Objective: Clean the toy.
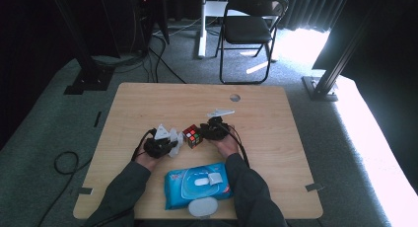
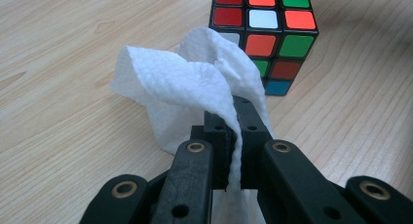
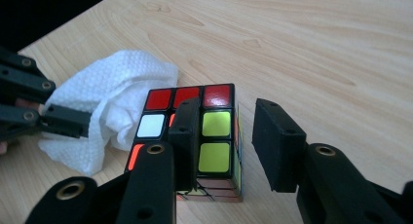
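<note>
Plainly, the cube (image 3: 195, 141) may skid or tip — the right tongs (image 3: 229, 146) stand apart astride one corner, one pad on top, the other clear of its side. The left tongs (image 2: 234, 136) pinch a crumpled white wipe (image 2: 185, 83), just short of the scrambled cube's red-and-green face.

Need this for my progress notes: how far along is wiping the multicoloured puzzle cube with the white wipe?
Done: a white textured wipe is out of the blue plastic wipes pack and clamped in the left gripper.
In hand: the wipe sits against the multicoloured puzzle cube. The right gripper is at the cube, one jaw over its face and the other clear of its side.
Left: probably steadying the cube and wiping its faces.
</note>
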### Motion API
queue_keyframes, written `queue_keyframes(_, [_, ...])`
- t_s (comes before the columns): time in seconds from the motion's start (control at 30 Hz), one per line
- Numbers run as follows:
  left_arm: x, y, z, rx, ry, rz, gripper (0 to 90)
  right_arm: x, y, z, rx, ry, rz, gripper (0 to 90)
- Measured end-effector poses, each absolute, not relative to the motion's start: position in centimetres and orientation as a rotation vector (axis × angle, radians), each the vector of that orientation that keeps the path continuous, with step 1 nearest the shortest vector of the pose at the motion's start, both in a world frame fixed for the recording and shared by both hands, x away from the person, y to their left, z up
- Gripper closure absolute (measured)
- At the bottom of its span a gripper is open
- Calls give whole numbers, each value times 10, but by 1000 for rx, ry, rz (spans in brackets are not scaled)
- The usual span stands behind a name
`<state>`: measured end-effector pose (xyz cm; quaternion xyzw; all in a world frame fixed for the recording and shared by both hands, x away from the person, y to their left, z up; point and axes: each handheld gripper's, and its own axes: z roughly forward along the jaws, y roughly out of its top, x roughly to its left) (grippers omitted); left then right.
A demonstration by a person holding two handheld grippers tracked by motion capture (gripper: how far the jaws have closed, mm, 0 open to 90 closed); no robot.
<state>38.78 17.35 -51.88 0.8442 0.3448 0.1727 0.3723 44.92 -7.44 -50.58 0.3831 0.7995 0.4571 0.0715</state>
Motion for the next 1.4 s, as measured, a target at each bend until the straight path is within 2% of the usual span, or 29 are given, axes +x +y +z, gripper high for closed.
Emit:
queue_keyframes(0.07, [388, 173, -519, 2166, 883, 441, 865, 450, -75, -506, 1172, 2403, 1379, 625])
queue_keyframes(0.2, [387, 171, -519, 2163, 880, 440, 865, 454, -79, -510, 1318, 2407, 1479, 701])
queue_keyframes(0.63, [388, 173, -518, 2159, 883, 445, 865, 464, -109, -521, 1599, 2262, 1641, 727])
queue_keyframes(0.67, [388, 173, -518, 2160, 883, 446, 865, 464, -112, -521, 1596, 2251, 1624, 784])
queue_keyframes(0.77, [388, 173, -518, 2161, 884, 444, 865, 462, -116, -522, 1570, 2255, 1520, 814])
queue_keyframes(0.83, [388, 173, -518, 2163, 883, 444, 864, 458, -120, -525, 1540, 2267, 1493, 750])
queue_keyframes(0.87, [388, 173, -519, 2166, 884, 443, 864, 452, -121, -525, 1447, 2301, 1460, 655])
queue_keyframes(0.9, [388, 173, -519, 2166, 884, 443, 864, 448, -120, -524, 1380, 2316, 1434, 599])
queue_keyframes(0.93, [389, 173, -519, 2166, 884, 444, 864, 448, -120, -524, 1380, 2316, 1434, 599])
queue_keyframes(1.0, [389, 173, -519, 2166, 885, 442, 863, 441, -120, -520, 1245, 2324, 1415, 502])
queue_keyframes(1.03, [389, 172, -519, 2168, 884, 441, 862, 437, -118, -514, 1101, 2333, 1396, 389])
queue_keyframes(1.07, [389, 172, -519, 2168, 882, 440, 860, 437, -116, -512, 1054, 2349, 1391, 341])
queue_keyframes(1.17, [389, 169, -518, 2173, 877, 438, 859, 438, -107, -507, 945, 2366, 1338, 272])
queue_keyframes(1.3, [389, 169, -518, 2176, 873, 438, 859, 444, -100, -507, 890, 2409, 1313, 237])
queue_keyframes(1.33, [389, 170, -518, 2178, 872, 439, 859, 449, -96, -510, 847, 2453, 1271, 192])
queue_keyframes(1.4, [389, 171, -517, 2179, 872, 441, 859, 450, -95, -511, 839, 2467, 1265, 190])
